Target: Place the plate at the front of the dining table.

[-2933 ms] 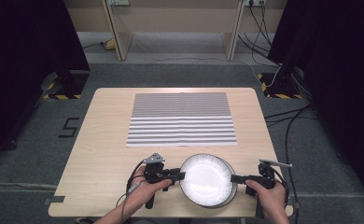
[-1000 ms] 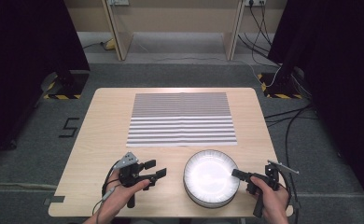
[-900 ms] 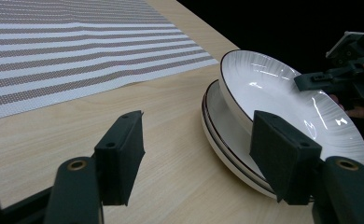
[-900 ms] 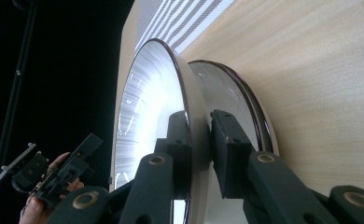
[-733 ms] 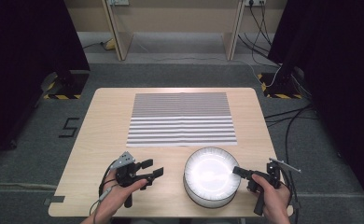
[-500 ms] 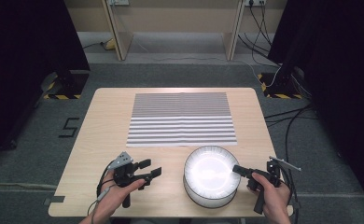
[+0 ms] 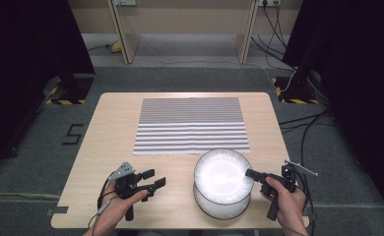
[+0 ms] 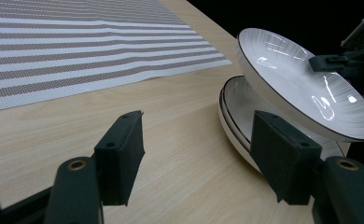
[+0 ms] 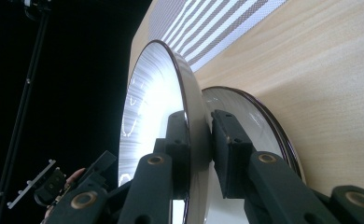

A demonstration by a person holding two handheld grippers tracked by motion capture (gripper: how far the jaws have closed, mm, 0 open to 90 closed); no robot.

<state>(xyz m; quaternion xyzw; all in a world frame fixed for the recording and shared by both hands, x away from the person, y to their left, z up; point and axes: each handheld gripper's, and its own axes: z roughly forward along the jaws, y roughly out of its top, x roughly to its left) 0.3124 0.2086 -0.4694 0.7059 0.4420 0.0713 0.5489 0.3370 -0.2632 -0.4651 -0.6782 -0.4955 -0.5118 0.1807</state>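
Observation:
A white plate with a dark rim is lifted and tilted above a stack of like plates near the table's front right. My right gripper is shut on its right rim; in the right gripper view the pads pinch the top plate edge-on, with the plate stack behind it. My left gripper rests open at the front left, apart from the plates. Between its black jaws in the left gripper view lies bare wood, with the top plate and plate stack off to the right.
A grey-and-white striped mat lies flat across the middle and back of the wooden table. The table's front edge runs just under both hands. Dark curtains and floor cables surround the table.
The left gripper has let go of the plate's left rim and drawn back to the left. The top plate has risen and tilted off the stack in the right gripper.

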